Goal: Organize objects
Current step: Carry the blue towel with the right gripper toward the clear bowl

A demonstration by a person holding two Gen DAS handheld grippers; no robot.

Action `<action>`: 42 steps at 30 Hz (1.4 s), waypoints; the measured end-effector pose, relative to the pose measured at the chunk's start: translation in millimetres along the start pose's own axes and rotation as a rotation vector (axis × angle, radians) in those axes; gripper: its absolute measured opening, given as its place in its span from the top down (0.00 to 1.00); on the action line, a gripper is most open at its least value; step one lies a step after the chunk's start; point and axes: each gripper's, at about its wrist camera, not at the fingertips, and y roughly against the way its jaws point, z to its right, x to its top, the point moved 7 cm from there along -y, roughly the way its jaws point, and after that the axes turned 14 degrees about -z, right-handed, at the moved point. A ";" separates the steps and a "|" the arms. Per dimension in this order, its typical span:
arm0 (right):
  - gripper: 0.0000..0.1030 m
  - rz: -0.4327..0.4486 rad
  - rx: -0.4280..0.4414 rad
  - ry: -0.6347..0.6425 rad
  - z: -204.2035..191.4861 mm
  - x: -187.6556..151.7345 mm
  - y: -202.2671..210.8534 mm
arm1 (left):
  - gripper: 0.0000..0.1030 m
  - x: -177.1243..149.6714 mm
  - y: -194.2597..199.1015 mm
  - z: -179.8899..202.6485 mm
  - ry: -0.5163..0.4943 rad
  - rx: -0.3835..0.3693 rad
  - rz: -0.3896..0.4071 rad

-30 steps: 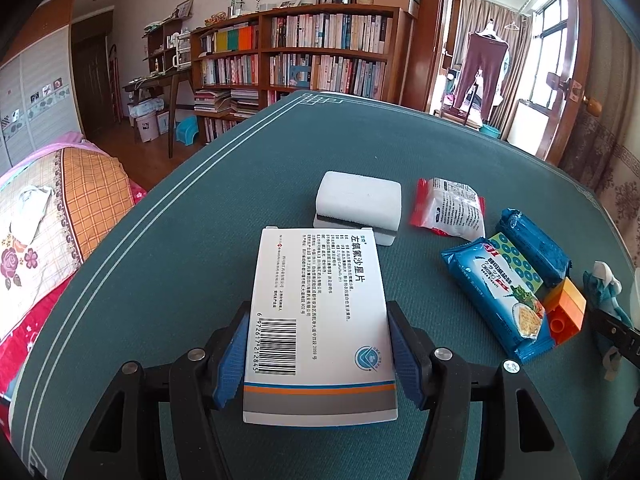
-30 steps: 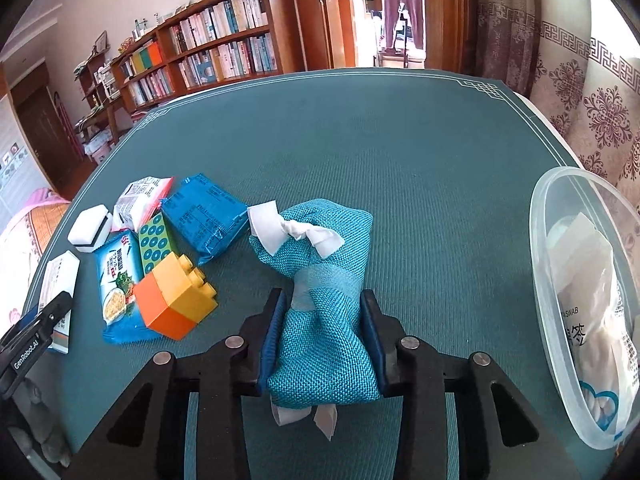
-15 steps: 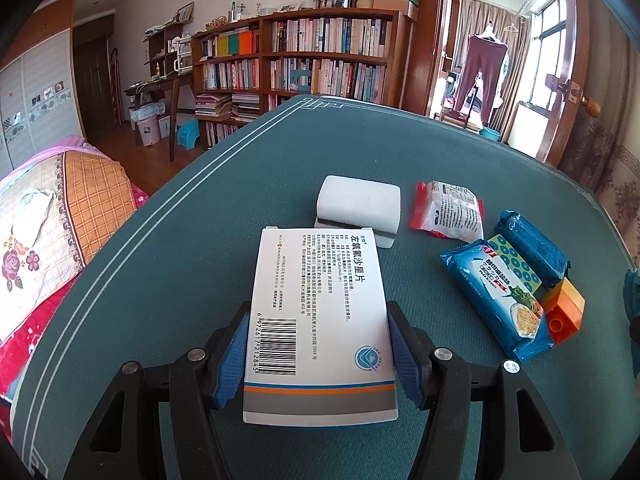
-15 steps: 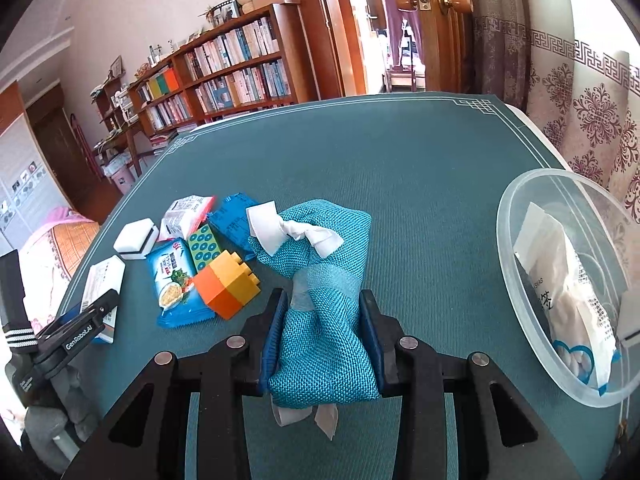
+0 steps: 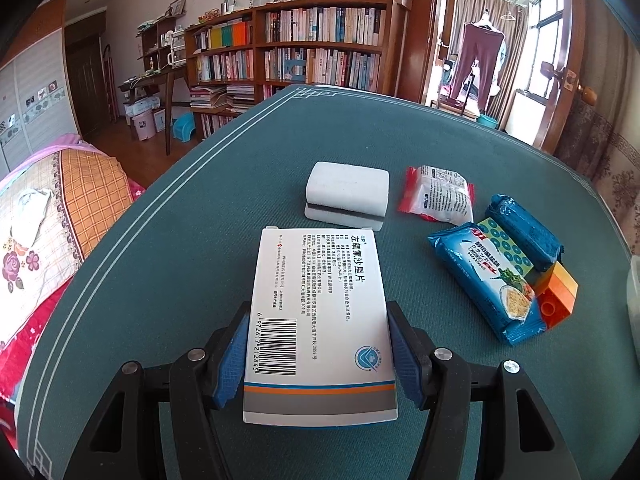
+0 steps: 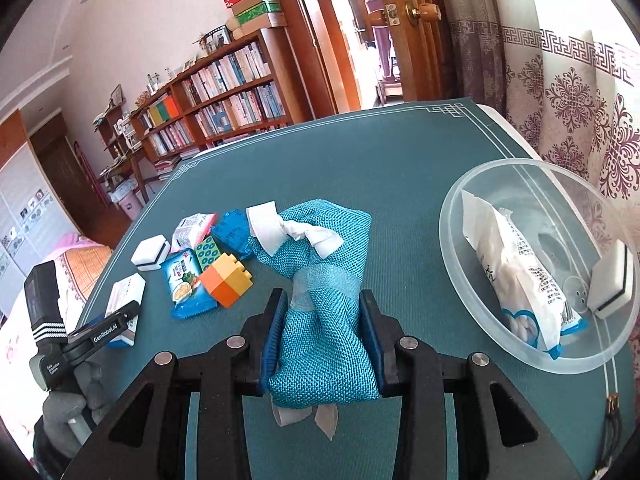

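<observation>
Your right tongs (image 6: 322, 336) clamp the teal woven pouch (image 6: 326, 300); left tongs (image 5: 320, 354) grip the medicine box (image 5: 320, 312); bare worktop (image 6: 400, 168) lies beyond, clear bowl (image 6: 452, 216) near its right edge.

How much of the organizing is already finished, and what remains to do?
Done: a white packet and a white block already lie in the clear bowl.
In hand: the right gripper grips a teal cloth bag; the left gripper holds a medicine box.
Left: a sponge, three snack packets and a toy brick.
</observation>
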 end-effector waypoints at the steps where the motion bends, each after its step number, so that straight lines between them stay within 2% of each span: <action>1: 0.64 0.005 0.002 -0.004 1.9 -0.2 2.4 | 0.36 -0.6 3.4 4.4 -0.010 -0.004 0.006; 11: 0.64 0.047 0.007 -0.060 31.3 -2.7 21.9 | 0.36 -6.8 32.0 50.8 -0.116 -0.046 0.051; 18: 0.64 0.075 -0.022 -0.105 60.1 -1.9 36.2 | 0.36 -10.6 44.8 76.6 -0.170 -0.067 0.072; 28: 0.64 0.130 -0.135 -0.158 97.2 1.6 49.3 | 0.36 -17.3 52.6 109.1 -0.234 -0.089 0.076; 42: 0.64 0.121 -0.216 -0.246 141.1 1.8 41.6 | 0.36 -24.1 58.4 140.1 -0.293 -0.126 0.077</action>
